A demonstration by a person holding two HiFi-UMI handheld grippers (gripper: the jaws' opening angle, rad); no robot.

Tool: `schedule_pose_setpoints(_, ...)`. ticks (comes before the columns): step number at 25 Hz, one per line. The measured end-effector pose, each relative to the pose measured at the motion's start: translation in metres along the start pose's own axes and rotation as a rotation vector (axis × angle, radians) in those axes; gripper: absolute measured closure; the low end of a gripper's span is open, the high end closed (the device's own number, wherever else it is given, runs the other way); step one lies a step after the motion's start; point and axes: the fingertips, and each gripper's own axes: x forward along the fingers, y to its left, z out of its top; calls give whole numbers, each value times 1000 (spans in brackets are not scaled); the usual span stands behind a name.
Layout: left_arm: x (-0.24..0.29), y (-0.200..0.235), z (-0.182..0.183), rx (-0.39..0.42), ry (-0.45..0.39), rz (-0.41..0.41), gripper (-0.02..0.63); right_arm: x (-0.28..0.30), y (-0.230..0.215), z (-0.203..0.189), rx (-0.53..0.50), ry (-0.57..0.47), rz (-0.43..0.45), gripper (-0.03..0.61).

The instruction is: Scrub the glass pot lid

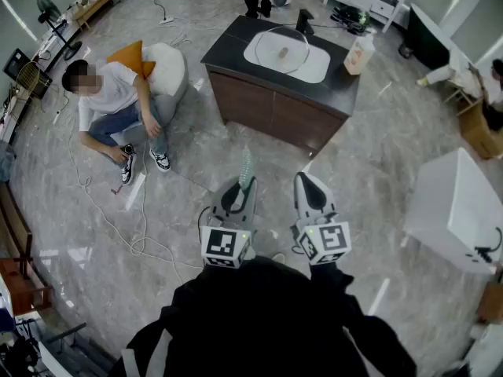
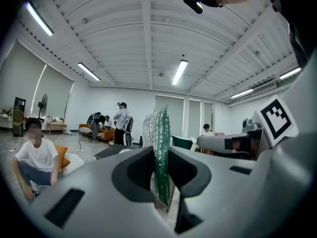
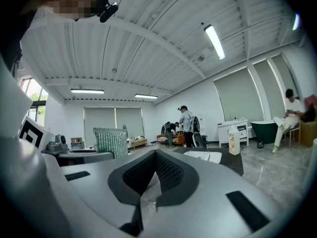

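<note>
Head view: marbled floor [image 1: 369, 171] below, dark counter [image 1: 232, 42] with glass pot lid [image 1: 281, 49] ahead. Left gripper [image 1: 245, 182] clamps a sponge [image 1: 246, 166]; right gripper [image 1: 308, 181] is closed on nothing.

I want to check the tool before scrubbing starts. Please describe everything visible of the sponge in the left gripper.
The sponge is a flat rectangular pad, silvery glittering mesh on one face, dark green on the other. It stands upright on edge, clamped between the jaws of the left gripper, most of it sticking out past their tips. Only the jaws touch it; it is held in the air.
</note>
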Motion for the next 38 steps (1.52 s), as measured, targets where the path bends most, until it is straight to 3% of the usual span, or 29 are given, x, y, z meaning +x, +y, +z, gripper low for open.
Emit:
schedule_pose_setpoints(7,9,17,-2,-14,1,-29,555,17,7,-2,11,-13,0,575)
schedule_pose_setpoints(11,18,29,-10,27,7,-63,555,28,12,-5,-1,-9,-7,575)
schedule_pose_setpoints(14,22,39,-6,-13,2,-76,555,36,13,-5,5,-9,-33,575)
schedule_pose_setpoints(19,25,52,-5,12,-9,-110,555,45,18,-2,24,-19,-49,575)
schedule_pose_setpoints(26,38,73,-6,-13,-3,-126,555,68,22,-3,-5,-12,-63,575)
schedule_pose_setpoints(38,127,114,-8,16,30,-135,555,157,-32,-5,38,-40,-82,575)
